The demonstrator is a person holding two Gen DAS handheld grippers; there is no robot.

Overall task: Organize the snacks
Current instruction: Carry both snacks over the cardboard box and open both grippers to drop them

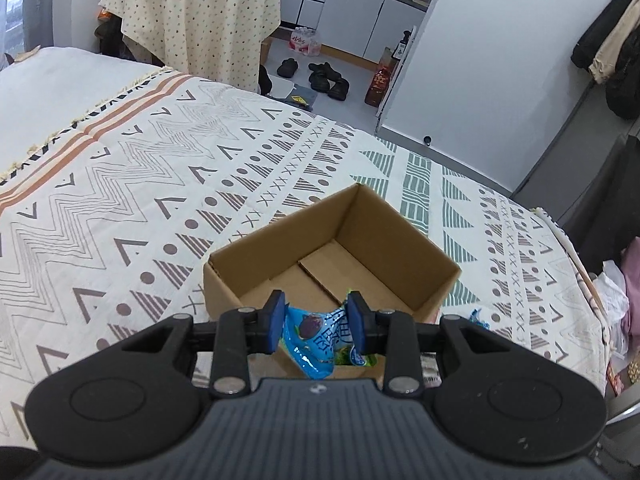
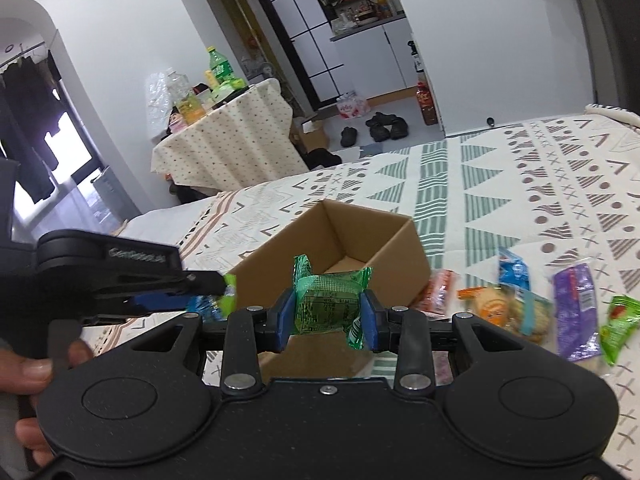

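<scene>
Snacks lie on the bed [image 2: 520,184] to the right of a cardboard box [image 2: 276,264], and two more are held in the claws. The left claw [image 1: 316,322] is clenched on a blue packet [image 1: 316,332], which is crumpled between the two blue pads [image 1: 275,326] and hangs over the near edge of the box [image 1: 400,236]. In the right wrist view this same left claw [image 2: 216,292] comes in from the left side, and the packet [image 2: 208,304] with a green end shows at its tip, beside the near left corner of the box. The right claw [image 2: 328,316] is clenched on a green packet [image 2: 328,304], pressed at both sides by its pads [image 2: 285,320], in front of the near wall of the box. The box stands open on the patterned bed cover [image 1: 160,208]; I see only bare cardboard flaps at the bottom in the left wrist view.

On the cover, just right of the box, lie a red packet [image 2: 438,292], an orange packet [image 2: 496,306], a blue packet [image 2: 514,268], a purple packet [image 2: 576,312] and another green packet [image 2: 618,324], close together, some touching. Part of a hand [image 2: 28,368] shows at the left edge. Behind the bed stands a desk [image 2: 240,136] with a dotted cloth and bottles [image 2: 218,66] on it, and shoes [image 2: 380,126] lie on the floor.
</scene>
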